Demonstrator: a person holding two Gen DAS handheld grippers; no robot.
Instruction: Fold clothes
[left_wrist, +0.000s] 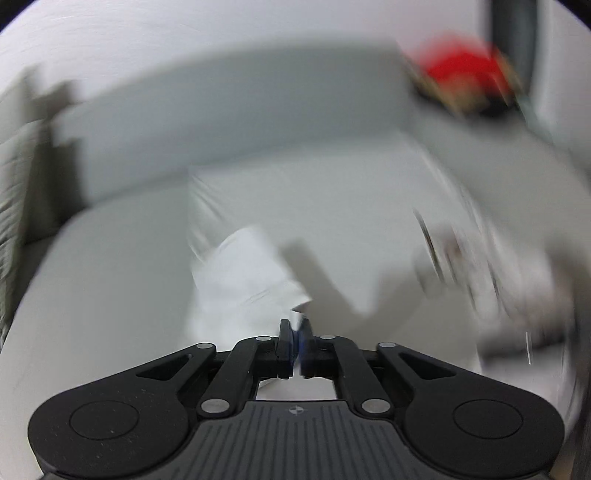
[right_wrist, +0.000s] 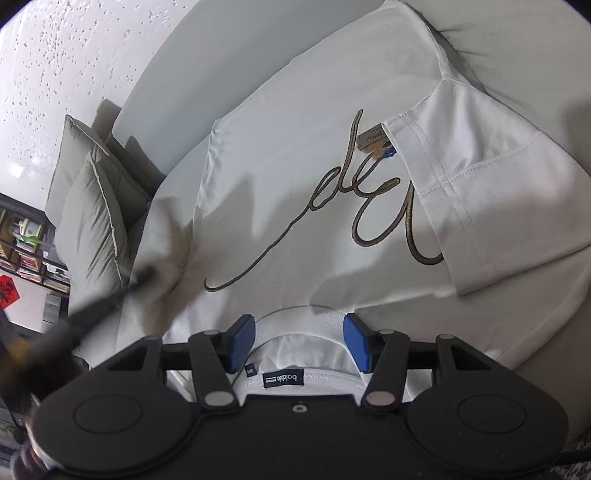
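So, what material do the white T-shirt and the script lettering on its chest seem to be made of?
T-shirt: it looks like a smooth, matte knit, probably cotton; it drapes in soft folds, and the folded sleeve shows stitched hem lines.
Lettering: it seems to be raised brownish-gold thread, likely embroidery, though a thick print cannot be ruled out.

The white T-shirt (right_wrist: 295, 177) covers most of the pale bed surface (right_wrist: 162, 85), which leaves an open strip between the shirt's far edge and the wall. Two grey pillows (right_wrist: 92, 206) stand against each other just beside the shirt's left edge and block passage there. A folded sleeve (right_wrist: 491, 192) lies on the shirt's right part, over the lettering. In the right wrist view, the other gripper (right_wrist: 62, 332) crosses the lower left corner as a blurred dark bar. A red object (left_wrist: 465, 70) sits at the far corner, well apart.
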